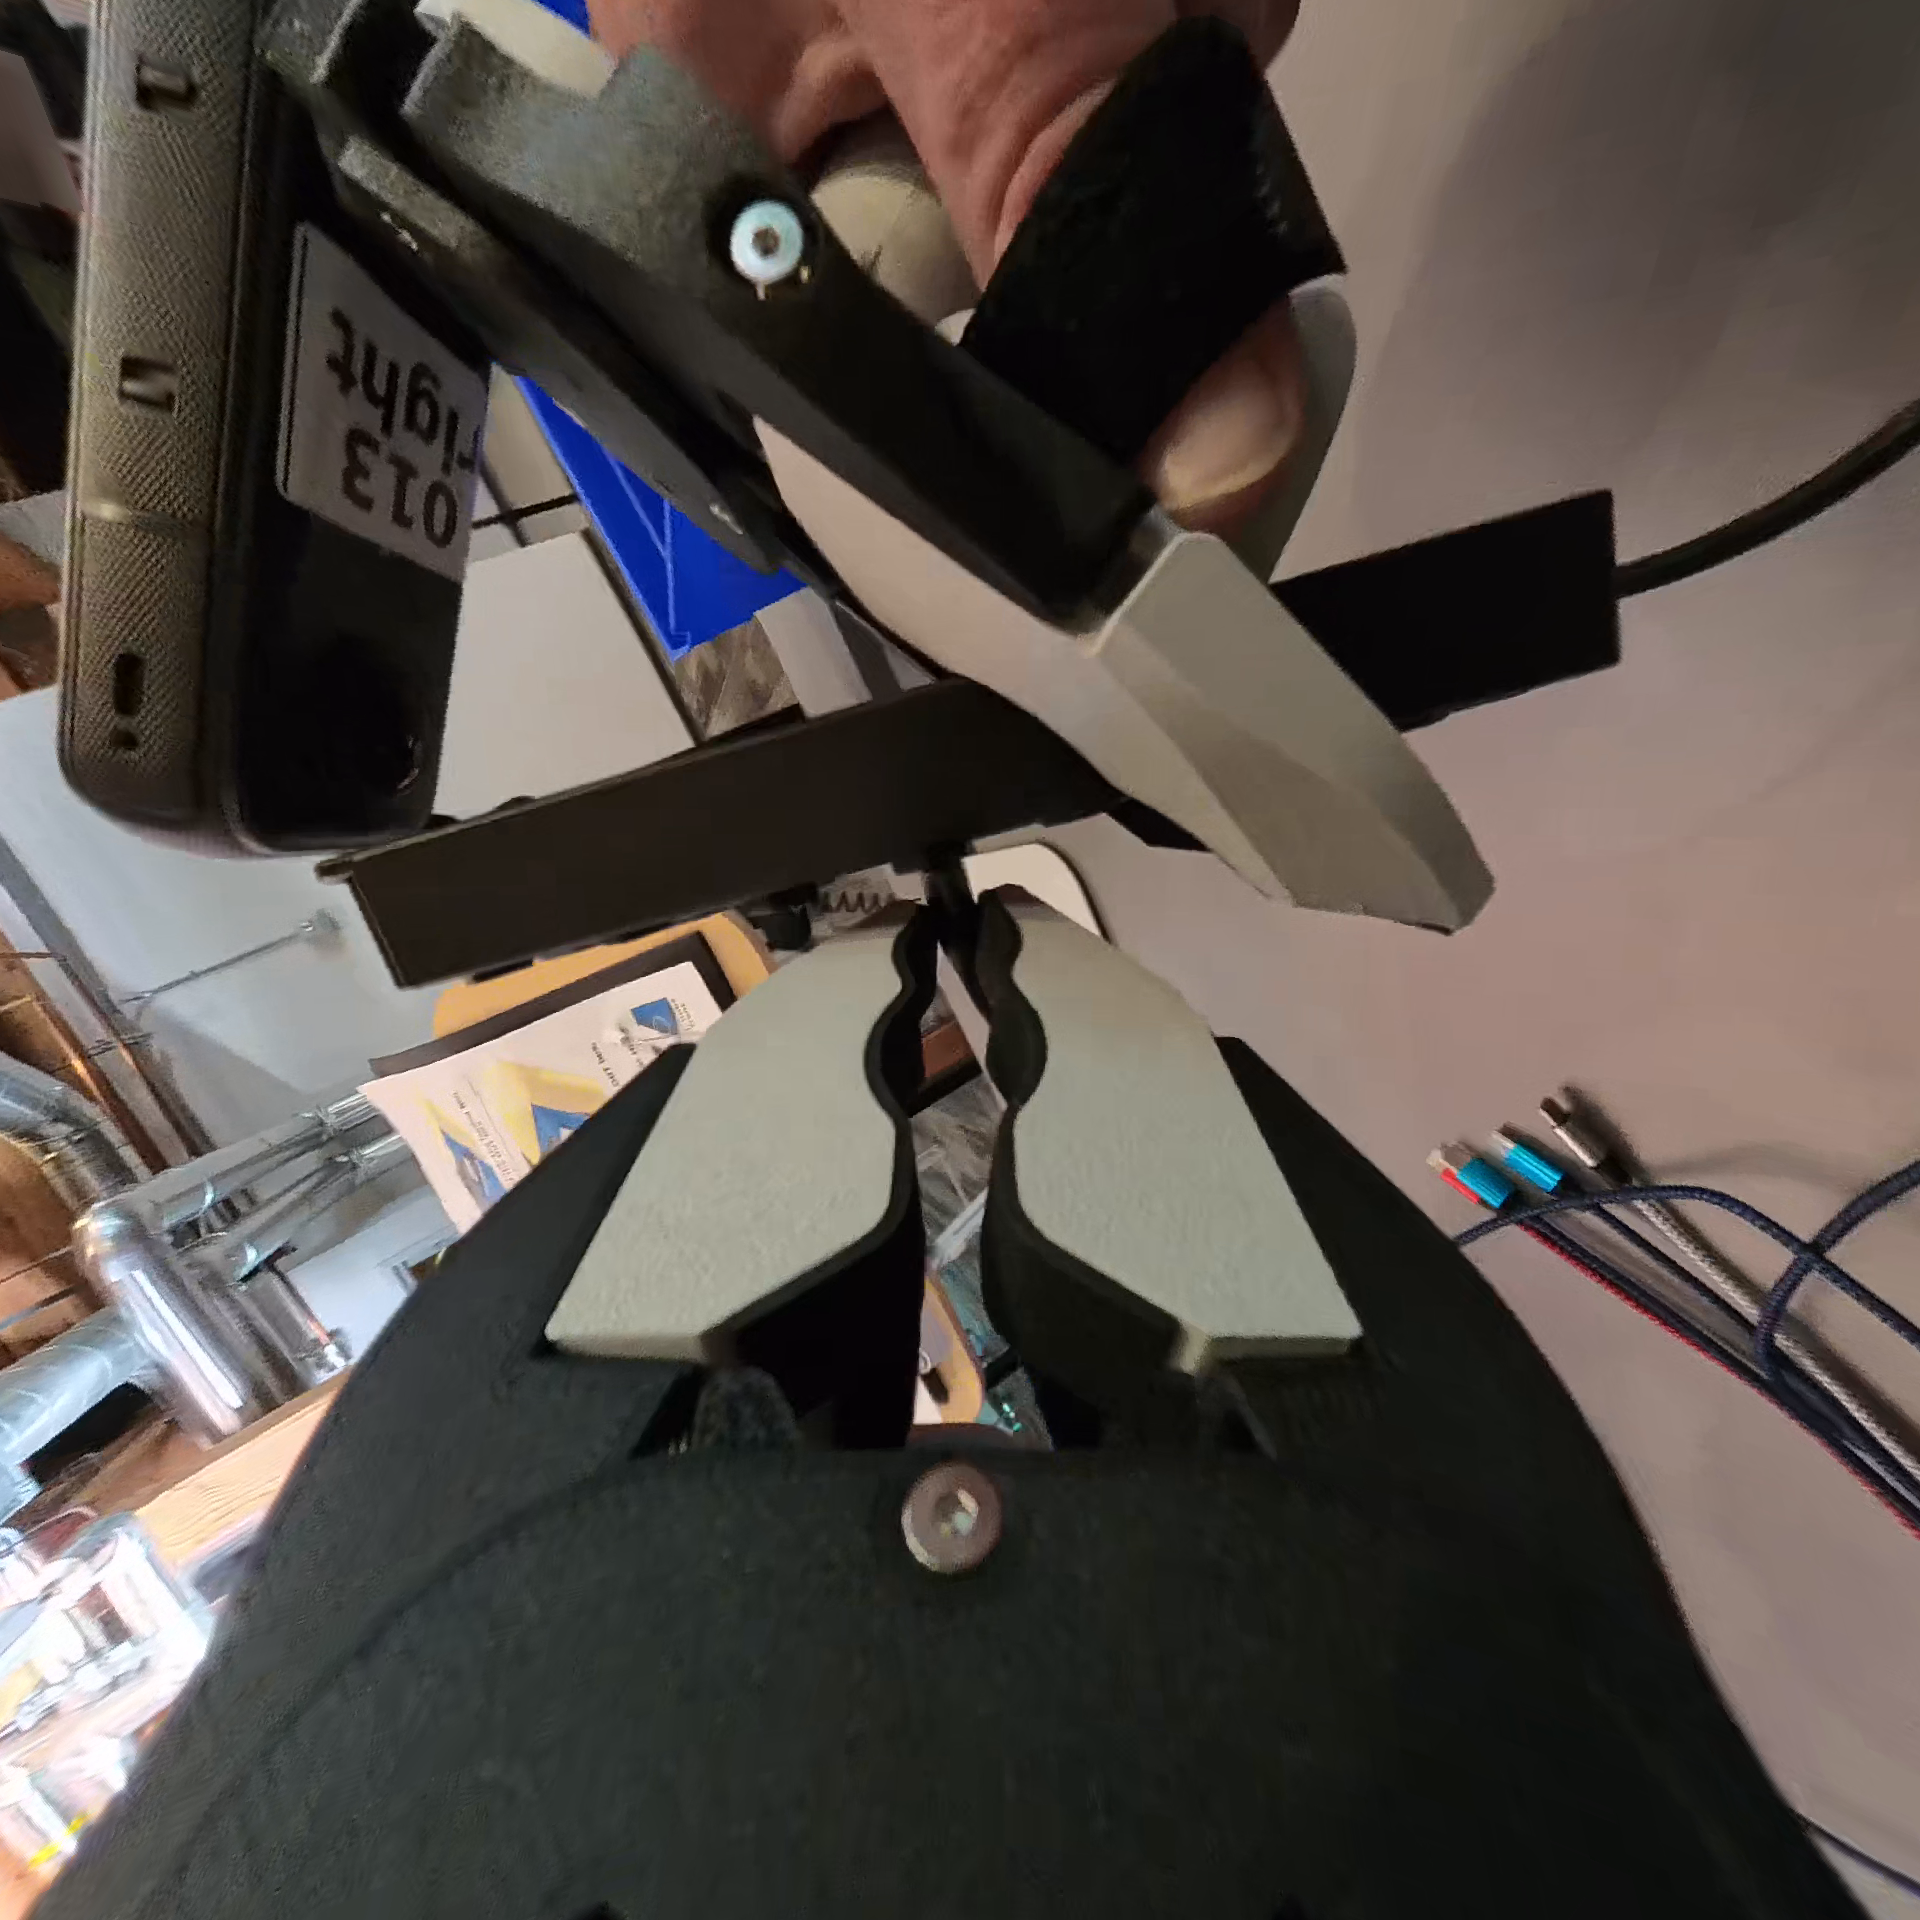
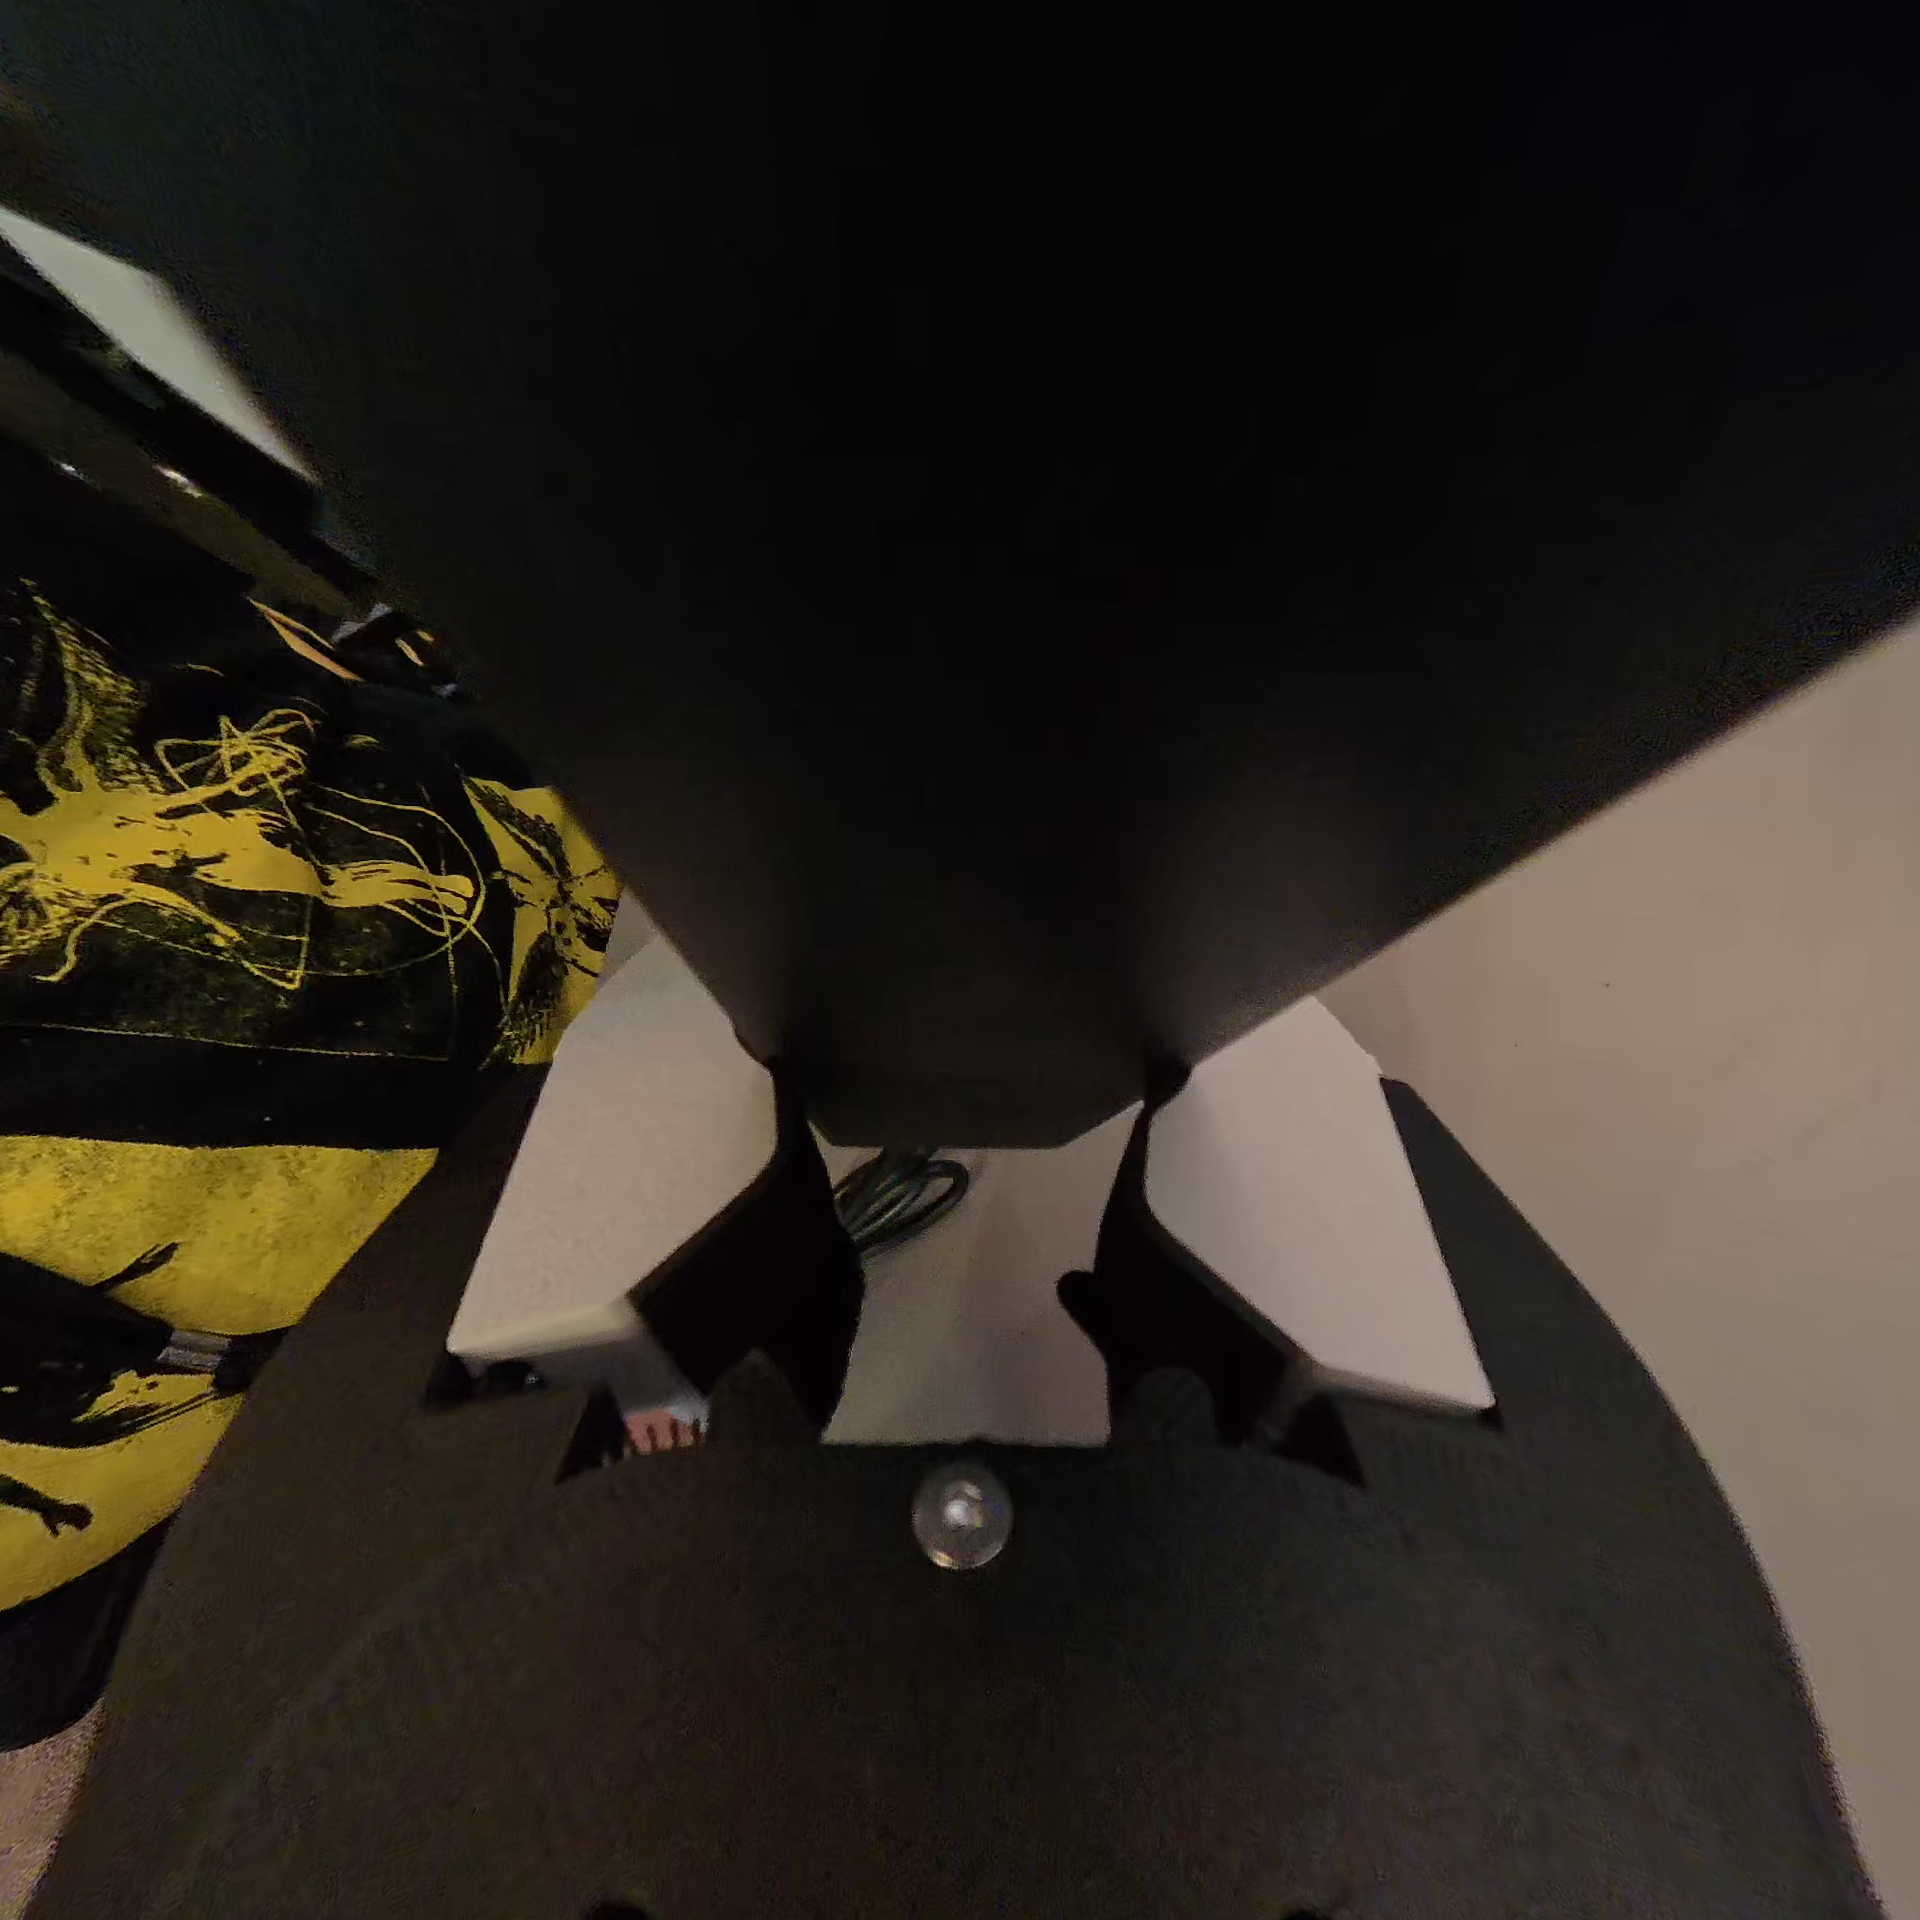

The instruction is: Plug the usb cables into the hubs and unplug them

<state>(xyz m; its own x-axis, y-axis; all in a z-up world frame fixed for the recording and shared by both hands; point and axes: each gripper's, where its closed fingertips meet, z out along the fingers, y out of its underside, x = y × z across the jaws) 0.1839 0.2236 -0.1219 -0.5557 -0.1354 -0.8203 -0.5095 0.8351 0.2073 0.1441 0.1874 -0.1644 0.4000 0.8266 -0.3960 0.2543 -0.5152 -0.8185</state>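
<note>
I am watching the left tool [image 1: 951, 935] pinching down narrow on a thin black plug [image 1: 948, 883], and the tips are meeting it right where it enters the long edge of the black hub [image 1: 675, 831]. The hub is hanging in the air above the bench [image 1: 1662, 883], crossed by a grey finger [image 1: 1247, 727] of the right tool [image 2: 961, 1101]. In its own view that tool is standing wide with the hub filling the space between the fingers. The fingertips are hiding behind the dark body, so I am only judging that they are carrying it. What is worrying me is the angle: the hub is sitting tilted, and if I am pulling or pushing the plug off the line of the socket, it is likely to bind or bend. The pinch is also landing on very little of the plug, so the tips may be sliding off under load. If the right tool is holding loosely, the hub could be twisting or dropping as force goes in, and its own lead [image 1: 1766, 499] trailing to the side may be tugging it further. The spare cables [image 1: 1621, 1226] are lying well apart on the bench, so I am not expecting them to be snagging
</note>
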